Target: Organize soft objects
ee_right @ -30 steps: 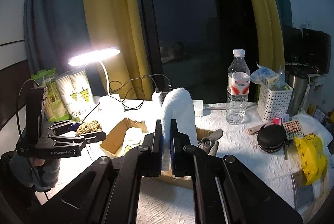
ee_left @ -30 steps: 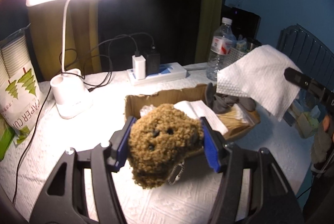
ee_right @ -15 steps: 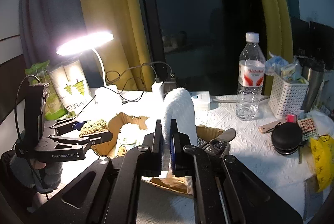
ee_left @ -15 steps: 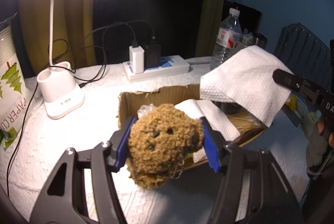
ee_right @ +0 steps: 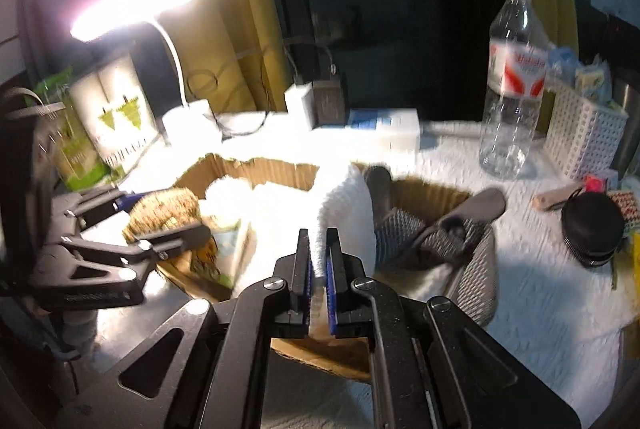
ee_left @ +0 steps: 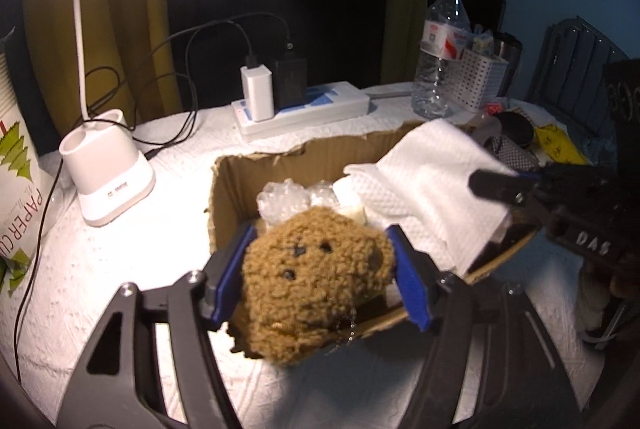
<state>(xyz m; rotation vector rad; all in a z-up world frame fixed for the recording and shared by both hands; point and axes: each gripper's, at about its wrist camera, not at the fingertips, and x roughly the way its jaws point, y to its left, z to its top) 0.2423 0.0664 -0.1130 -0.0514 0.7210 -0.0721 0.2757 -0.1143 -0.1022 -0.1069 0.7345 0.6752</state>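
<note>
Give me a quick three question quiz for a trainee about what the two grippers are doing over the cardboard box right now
1. True or false: the left gripper is shut on the brown plush bear.
2. What does the right gripper hold? A) water bottle B) white paper towel C) black pouch
3. Fill in: both items are held over the ___ box.

Key: 1 true. 2 B, the white paper towel. 3 cardboard, the cardboard box.

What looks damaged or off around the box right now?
The box has a ragged, torn back rim with a notch bitten out. Otherwise nothing stands out: the plush and towel are gripped over it.
</note>
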